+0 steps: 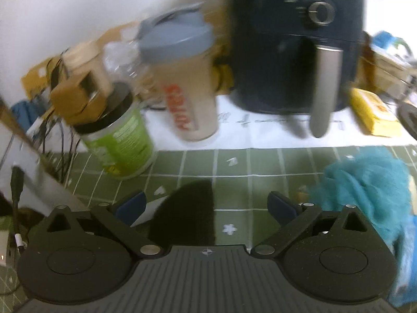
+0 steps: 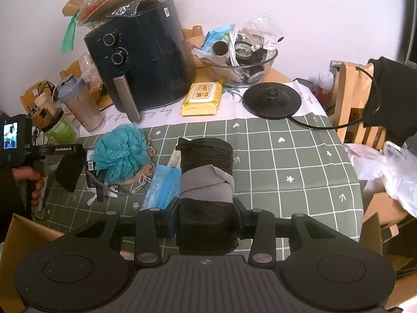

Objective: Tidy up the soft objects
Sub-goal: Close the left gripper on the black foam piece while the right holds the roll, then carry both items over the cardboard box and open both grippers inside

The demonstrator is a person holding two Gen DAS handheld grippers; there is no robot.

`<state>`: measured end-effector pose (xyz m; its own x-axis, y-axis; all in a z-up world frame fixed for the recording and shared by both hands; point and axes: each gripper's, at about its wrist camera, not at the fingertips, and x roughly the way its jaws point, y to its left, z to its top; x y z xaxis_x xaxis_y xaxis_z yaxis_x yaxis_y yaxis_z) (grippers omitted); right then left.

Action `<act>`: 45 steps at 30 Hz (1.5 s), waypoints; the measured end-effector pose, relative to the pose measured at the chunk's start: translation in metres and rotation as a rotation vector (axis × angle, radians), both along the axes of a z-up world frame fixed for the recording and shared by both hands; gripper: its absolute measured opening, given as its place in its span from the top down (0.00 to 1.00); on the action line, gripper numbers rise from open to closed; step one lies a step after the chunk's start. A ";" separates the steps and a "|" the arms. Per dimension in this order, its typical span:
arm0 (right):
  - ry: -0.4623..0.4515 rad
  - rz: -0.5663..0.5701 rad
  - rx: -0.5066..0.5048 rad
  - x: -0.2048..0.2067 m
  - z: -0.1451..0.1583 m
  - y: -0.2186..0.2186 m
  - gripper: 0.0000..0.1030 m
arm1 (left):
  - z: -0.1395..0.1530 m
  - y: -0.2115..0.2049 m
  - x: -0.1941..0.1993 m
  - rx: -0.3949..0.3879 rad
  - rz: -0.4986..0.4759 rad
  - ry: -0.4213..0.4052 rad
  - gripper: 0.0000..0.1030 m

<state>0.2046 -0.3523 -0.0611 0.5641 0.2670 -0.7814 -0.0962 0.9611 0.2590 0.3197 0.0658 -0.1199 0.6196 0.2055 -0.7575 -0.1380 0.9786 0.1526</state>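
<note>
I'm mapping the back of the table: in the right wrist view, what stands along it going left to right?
Green-labelled jar → shaker bottle → air fryer → yellow wipes pack → black kettle base.

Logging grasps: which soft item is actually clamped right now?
The black-and-grey roll: right gripper is shut on it. The teal loofah lies loose, and the left gripper is open.

Home kitchen table: air fryer (image 2: 140,60), kettle base (image 2: 272,99), shaker bottle (image 2: 79,103), checked tablecloth (image 2: 299,161)
</note>
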 end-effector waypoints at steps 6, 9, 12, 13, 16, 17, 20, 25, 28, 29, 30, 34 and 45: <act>-0.010 -0.008 0.014 -0.007 0.006 -0.001 0.58 | -0.017 0.029 0.008 -0.111 0.130 0.098 0.18; -0.012 -0.008 0.023 -0.010 0.007 -0.001 0.58 | -0.025 0.042 0.010 -0.172 0.191 0.132 0.20; -0.013 -0.002 0.035 -0.012 0.006 -0.001 0.58 | -0.033 0.053 0.014 -0.260 0.216 0.164 0.38; -0.015 0.002 0.038 -0.012 0.006 -0.001 0.58 | -0.033 0.053 0.013 -0.265 0.219 0.161 0.39; -0.020 0.012 0.044 -0.014 0.006 -0.001 0.58 | -0.025 0.049 0.011 -0.275 0.197 0.154 0.42; -0.023 0.013 0.046 -0.015 0.006 -0.002 0.58 | -0.022 0.045 0.011 -0.268 0.179 0.144 0.43; -0.028 0.015 0.054 -0.017 0.008 -0.004 0.58 | -0.011 0.038 0.008 -0.276 0.154 0.120 0.43; -0.037 0.020 0.060 -0.020 0.011 -0.008 0.58 | 0.011 0.024 0.003 -0.291 0.097 0.079 0.44; -0.046 0.022 0.060 -0.023 0.014 -0.010 0.58 | 0.029 0.017 -0.003 -0.308 0.061 0.047 0.44; -0.049 0.024 0.062 -0.024 0.014 -0.010 0.58 | 0.034 0.016 -0.004 -0.315 0.052 0.037 0.44; -0.050 0.026 0.063 -0.025 0.015 -0.010 0.58 | 0.040 0.014 -0.006 -0.320 0.040 0.027 0.44; -0.055 0.038 0.064 -0.029 0.018 -0.008 0.58 | 0.063 0.005 -0.019 -0.322 -0.010 -0.008 0.45; -0.066 0.096 0.102 -0.045 0.034 0.005 0.58 | 0.121 -0.010 -0.070 -0.341 -0.110 -0.069 0.45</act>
